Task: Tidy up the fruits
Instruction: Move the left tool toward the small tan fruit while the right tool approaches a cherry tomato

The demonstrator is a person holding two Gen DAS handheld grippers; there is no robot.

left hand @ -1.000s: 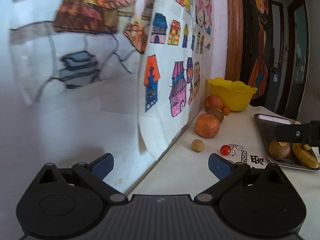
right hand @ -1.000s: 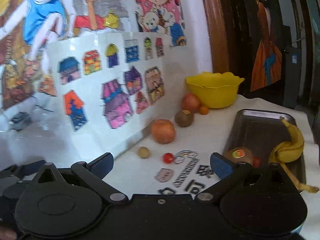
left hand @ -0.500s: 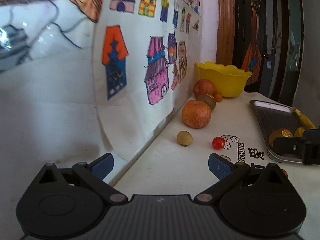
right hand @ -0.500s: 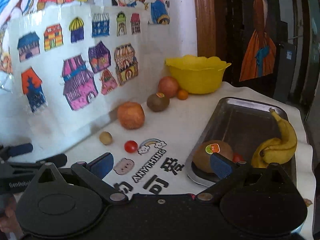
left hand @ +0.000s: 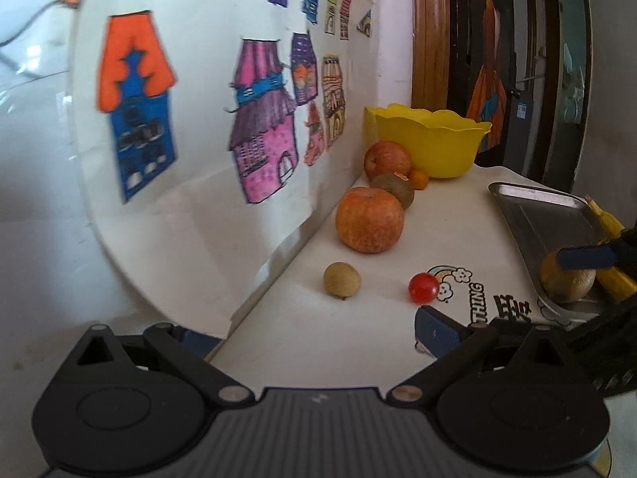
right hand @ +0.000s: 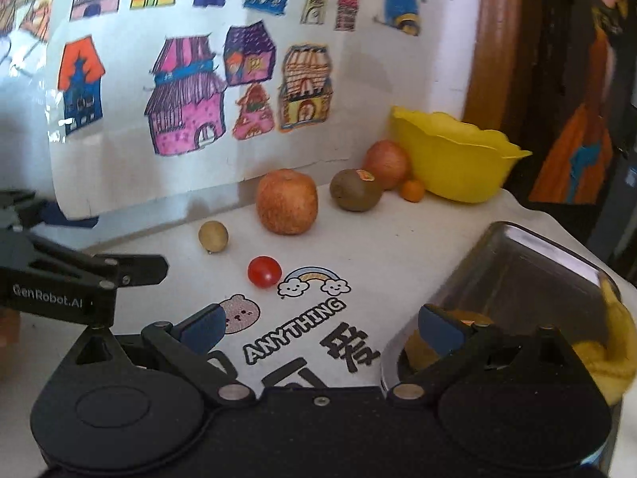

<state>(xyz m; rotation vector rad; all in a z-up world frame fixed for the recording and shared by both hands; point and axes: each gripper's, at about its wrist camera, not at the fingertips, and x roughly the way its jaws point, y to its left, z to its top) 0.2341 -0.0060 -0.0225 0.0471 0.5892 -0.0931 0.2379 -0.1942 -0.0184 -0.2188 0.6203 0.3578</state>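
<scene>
Fruits: cherry tomato point(right hand: 264, 271), longan-like ball point(right hand: 213, 236), apple point(right hand: 286, 201) loose on table point(right hand: 378, 239); kiwi, probably, in tray point(right hand: 529, 267). Left gripper point(left hand: 314, 332) and right gripper point(right hand: 320, 324) both spread wide, holding nothing.

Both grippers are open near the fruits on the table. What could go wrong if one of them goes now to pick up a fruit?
The cherry tomato and the small tan fruit are round and lie loose on the table; a finger that nudges them could roll them away. The tomato also looks soft, so a hard squeeze might burst it. The left gripper and right gripper are close together and might collide if both reach the same fruit.
</scene>
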